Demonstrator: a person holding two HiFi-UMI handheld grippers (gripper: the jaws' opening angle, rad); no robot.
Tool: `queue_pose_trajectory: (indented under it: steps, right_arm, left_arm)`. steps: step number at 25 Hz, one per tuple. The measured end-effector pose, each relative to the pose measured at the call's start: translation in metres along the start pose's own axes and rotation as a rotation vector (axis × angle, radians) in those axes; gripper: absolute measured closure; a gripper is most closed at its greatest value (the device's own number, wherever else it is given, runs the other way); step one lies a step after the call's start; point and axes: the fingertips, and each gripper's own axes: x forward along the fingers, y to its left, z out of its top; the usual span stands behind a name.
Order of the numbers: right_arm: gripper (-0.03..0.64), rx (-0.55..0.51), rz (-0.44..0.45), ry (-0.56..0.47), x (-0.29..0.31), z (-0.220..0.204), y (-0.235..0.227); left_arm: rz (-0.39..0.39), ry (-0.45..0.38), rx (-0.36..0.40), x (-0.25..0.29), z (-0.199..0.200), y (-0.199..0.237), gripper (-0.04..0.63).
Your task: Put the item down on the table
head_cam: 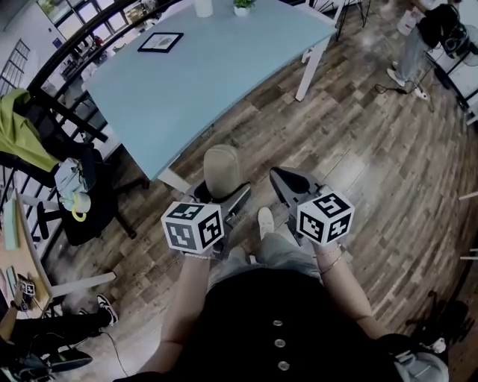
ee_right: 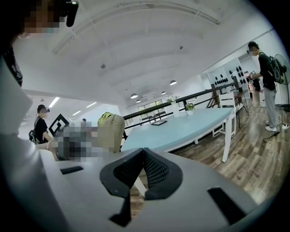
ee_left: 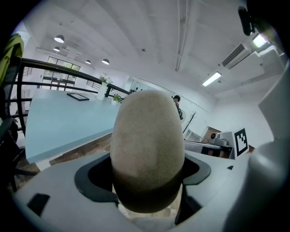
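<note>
My left gripper (head_cam: 224, 195) is shut on a beige, egg-shaped item (head_cam: 222, 170) that stands up between its jaws. In the left gripper view the item (ee_left: 147, 149) fills the middle, with the black pads (ee_left: 93, 179) of the gripper (ee_left: 147, 201) pressed against its lower sides. It is held above the wooden floor, just short of the near corner of the light blue table (head_cam: 209, 74). My right gripper (head_cam: 280, 179) hangs beside it at the right, shut with nothing between its jaws. The right gripper view shows its pads (ee_right: 156, 172) touching, the item (ee_right: 111, 131) at the left and the table (ee_right: 181, 129) beyond.
A framed picture (head_cam: 160, 42), a white cup (head_cam: 203, 7) and a small potted plant (head_cam: 242, 6) stand at the table's far end. A chair with bags (head_cam: 75, 186) and a green jacket (head_cam: 19, 130) are at the left. A person (head_cam: 429, 37) stands at the far right.
</note>
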Motion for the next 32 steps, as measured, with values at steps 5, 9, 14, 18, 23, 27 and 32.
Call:
queue_pose_trajectory:
  steps: [5,9,14,18,23,27,32]
  right_arm:
    - [0.611,-0.017,0.047,0.003,0.026,0.031,-0.038]
    - [0.611,-0.036,0.074,-0.001,0.044,0.052,-0.068]
    - [0.611,-0.049,0.103,0.000,0.059,0.067,-0.096]
    - [0.611,-0.052,0.116,0.006,0.064,0.072,-0.113]
    - [0.611,-0.032,0.108,0.010,0.070,0.074,-0.127]
    - [0.611,-0.038,0.096,0.007,0.080,0.076,-0.140]
    - [0.611,-0.025,0.100,0.023,0.098,0.078,-0.149]
  left_arm:
    - [0.028,-0.023,-0.015,0.045,0.039,0.009,0.186]
    - [0.049,-0.046,-0.017,0.077,0.066,0.014,0.186]
    - [0.067,-0.058,-0.030,0.106,0.084,0.018,0.186]
    - [0.066,-0.055,-0.037,0.124,0.088,0.014,0.186]
    - [0.077,-0.033,-0.055,0.135,0.086,0.020,0.186]
    - [0.078,-0.031,-0.057,0.144,0.092,0.027,0.186]
    - [0.069,-0.025,-0.073,0.159,0.099,0.040,0.186]
